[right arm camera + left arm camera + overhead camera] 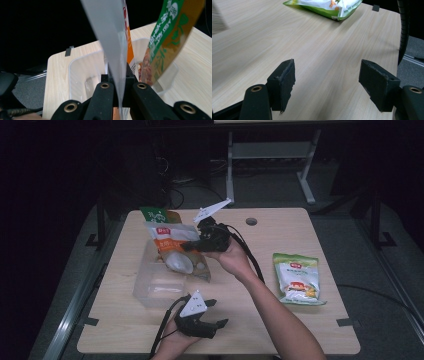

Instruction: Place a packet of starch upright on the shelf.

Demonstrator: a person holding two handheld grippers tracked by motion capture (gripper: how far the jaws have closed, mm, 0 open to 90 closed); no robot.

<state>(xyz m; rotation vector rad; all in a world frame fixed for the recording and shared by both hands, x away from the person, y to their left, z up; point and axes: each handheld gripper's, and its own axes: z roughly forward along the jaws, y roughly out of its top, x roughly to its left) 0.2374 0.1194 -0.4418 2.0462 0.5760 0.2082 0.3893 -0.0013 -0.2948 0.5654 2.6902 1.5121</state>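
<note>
Two claws are at work. Right claw point(192, 245) pinches the orange-and-white snack bag point(172, 245), holding it upright, long axis near vertical, over the clear plastic bin point(150, 290) at the counter's point(280, 225) left half. A green-brown bag point(165, 37) stands just beside it in the bin. Left claw point(327, 82) hovers spread and empty near the front edge, bare counter ahead; a green bag point(297, 279) lies flat, well apart, at right.

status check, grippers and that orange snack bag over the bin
Right gripper shut on orange bag, held over clear bin. Left gripper open, idle over table. Green-brown bag already standing in bin, crowding it.
</note>
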